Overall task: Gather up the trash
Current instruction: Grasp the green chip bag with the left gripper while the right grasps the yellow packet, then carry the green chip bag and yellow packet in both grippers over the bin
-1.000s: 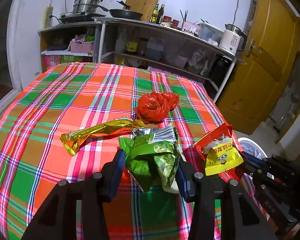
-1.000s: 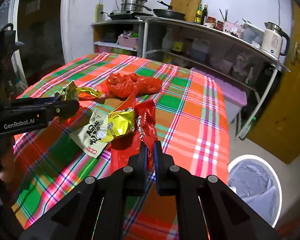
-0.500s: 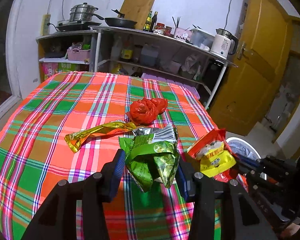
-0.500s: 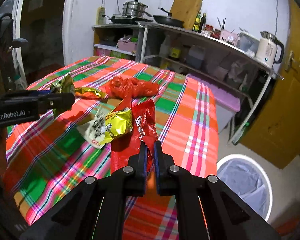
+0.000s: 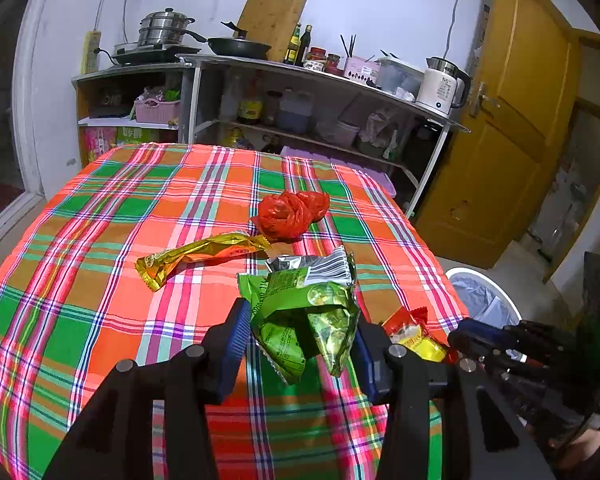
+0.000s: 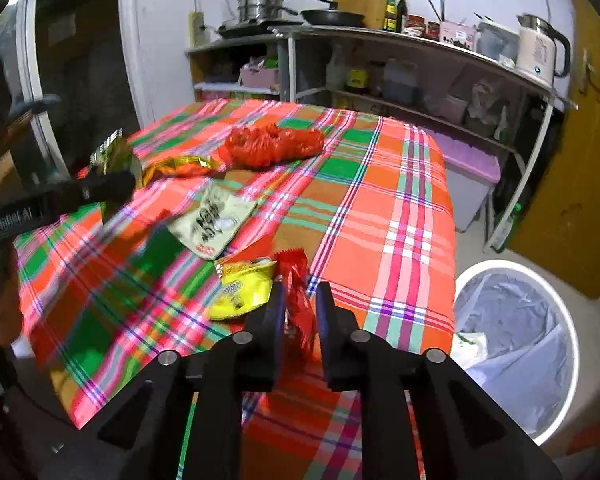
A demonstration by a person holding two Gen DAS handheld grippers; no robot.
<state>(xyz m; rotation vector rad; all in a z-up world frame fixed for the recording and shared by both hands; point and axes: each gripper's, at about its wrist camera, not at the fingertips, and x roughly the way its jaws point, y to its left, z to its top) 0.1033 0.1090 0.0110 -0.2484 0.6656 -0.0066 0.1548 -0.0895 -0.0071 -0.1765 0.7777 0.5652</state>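
Over plaid tablecloth [image 5: 100,208], left claw [image 5: 300,344] pinches crumpled green wrapper [image 5: 304,312]; right claw [image 6: 298,312], opening, straddles red wrapper [image 6: 298,300].

Black left gripper [image 5: 300,340], blue-padded jaws, silver screws.

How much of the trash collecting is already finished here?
Little looks done: I cannot tell whether the bin holds any wrappers. In hand: the left gripper clamps the green wrapper; the right gripper has just been opening its jaws around the red wrapper. Left on the table: yellow packet, white packet, gold wrapper, red bag.
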